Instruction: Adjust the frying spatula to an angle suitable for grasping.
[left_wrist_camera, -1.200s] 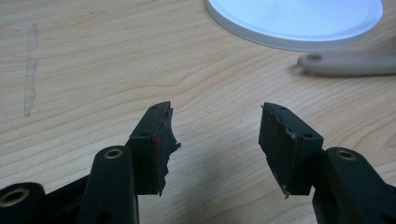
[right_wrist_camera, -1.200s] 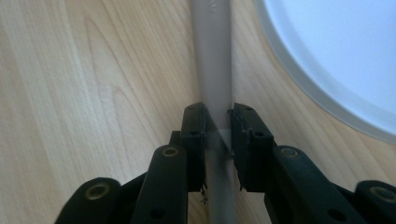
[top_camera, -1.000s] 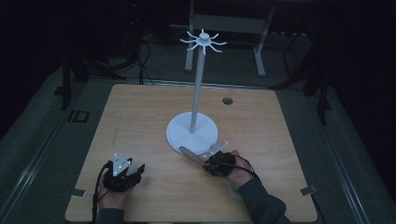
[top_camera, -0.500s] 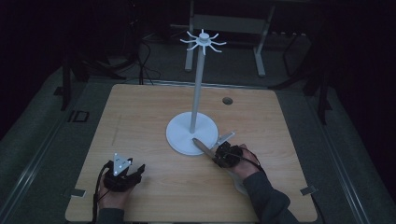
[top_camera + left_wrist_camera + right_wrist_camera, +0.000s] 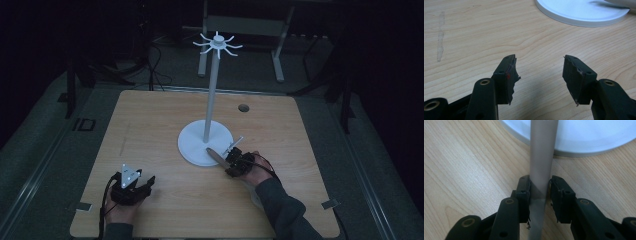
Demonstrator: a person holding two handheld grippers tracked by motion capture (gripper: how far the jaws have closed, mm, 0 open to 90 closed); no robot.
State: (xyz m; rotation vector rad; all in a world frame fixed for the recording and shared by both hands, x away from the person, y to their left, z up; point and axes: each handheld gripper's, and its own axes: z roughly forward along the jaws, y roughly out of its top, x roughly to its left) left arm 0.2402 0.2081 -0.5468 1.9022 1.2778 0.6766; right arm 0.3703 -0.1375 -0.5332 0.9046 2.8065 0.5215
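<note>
One white stand with round base, tall pole and spoked top sits mid-surface. Right hand-held gripper is clenched on one flat grey strip, its far end over the base's near edge. Left hand-held gripper is released, near front-left. One dark hole lies behind.

No legible text anywhere — (none on anything).

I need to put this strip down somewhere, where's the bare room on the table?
Free: the far-left table beside the stand's round base, and the near middle between the left hand-held gripper and right hand-held gripper. Crowded: the base's near edge, where the grey strip reaches over it.
</note>
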